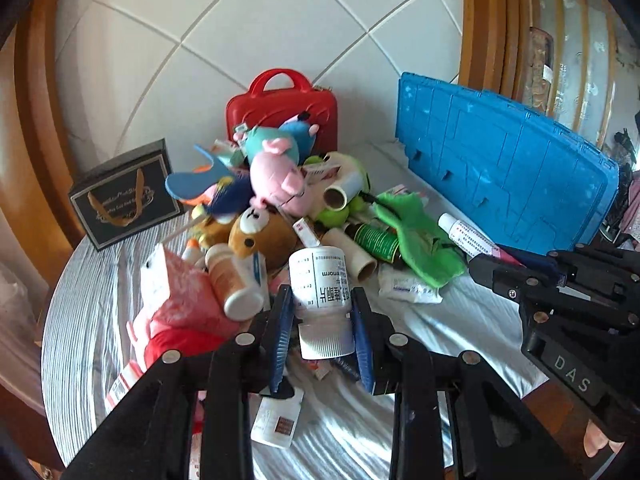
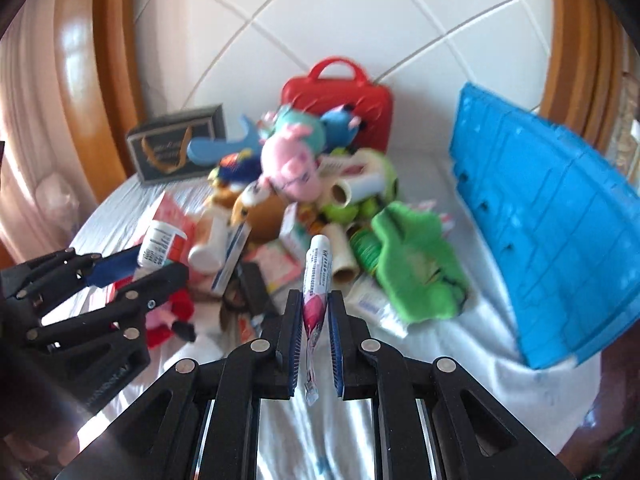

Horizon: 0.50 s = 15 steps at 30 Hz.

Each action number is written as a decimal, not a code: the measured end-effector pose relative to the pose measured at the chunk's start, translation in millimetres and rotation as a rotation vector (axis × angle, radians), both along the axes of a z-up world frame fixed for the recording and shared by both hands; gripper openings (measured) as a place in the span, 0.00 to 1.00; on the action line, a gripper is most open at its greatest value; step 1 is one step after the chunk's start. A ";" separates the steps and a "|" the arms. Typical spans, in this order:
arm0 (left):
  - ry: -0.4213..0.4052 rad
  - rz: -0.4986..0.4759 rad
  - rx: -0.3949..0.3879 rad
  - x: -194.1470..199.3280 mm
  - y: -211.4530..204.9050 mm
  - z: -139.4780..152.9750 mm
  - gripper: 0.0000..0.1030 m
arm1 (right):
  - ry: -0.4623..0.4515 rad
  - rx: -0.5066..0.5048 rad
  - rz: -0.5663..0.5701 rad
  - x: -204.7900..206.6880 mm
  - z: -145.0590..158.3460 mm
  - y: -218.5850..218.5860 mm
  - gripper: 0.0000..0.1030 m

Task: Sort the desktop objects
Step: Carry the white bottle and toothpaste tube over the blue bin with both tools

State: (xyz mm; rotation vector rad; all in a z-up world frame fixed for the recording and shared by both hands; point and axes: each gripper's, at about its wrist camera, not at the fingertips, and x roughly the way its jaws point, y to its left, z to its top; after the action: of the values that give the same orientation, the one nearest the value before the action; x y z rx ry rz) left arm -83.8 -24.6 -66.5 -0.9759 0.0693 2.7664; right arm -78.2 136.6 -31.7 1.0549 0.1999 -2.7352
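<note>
My left gripper [image 1: 322,295] is shut on a white medicine bottle [image 1: 320,280] with printed text, held above the cluttered table. In the right wrist view that same left gripper [image 2: 160,266] shows at the left with the bottle [image 2: 157,245] between its blue pads. My right gripper [image 2: 315,298] is shut on a white and pink tube [image 2: 317,272] that points away from me. From the left wrist view the right gripper [image 1: 494,265] enters at the right edge, and the tube [image 1: 466,235] sticks out of it.
A pile of plush toys [image 1: 276,176], cardboard rolls, small bottles and packets lies on the white cloth [image 1: 472,320]. Behind it stand a red case [image 1: 280,116] and a black gift box [image 1: 124,196]. A blue plastic crate lid [image 1: 508,176] leans at the right, beside a green plush [image 1: 420,240].
</note>
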 end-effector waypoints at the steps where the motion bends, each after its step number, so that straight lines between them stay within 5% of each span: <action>1: 0.015 -0.007 0.003 -3.5 8.2 7.3 0.27 | 0.023 0.000 -0.011 -0.9 8.6 5.7 0.12; 7: 0.111 -0.043 0.008 -33.8 80.6 49.1 0.27 | 0.171 -0.005 -0.067 -14.3 63.6 63.8 0.12; 15: 0.160 -0.083 0.044 -101.4 230.1 111.1 0.27 | 0.298 0.022 -0.141 -64.6 132.6 204.5 0.12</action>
State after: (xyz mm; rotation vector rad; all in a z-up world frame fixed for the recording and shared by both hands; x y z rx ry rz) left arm -185.2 205.5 44.6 -0.7223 0.0715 2.7520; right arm -142.8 341.0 100.9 0.6845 0.2075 -3.0162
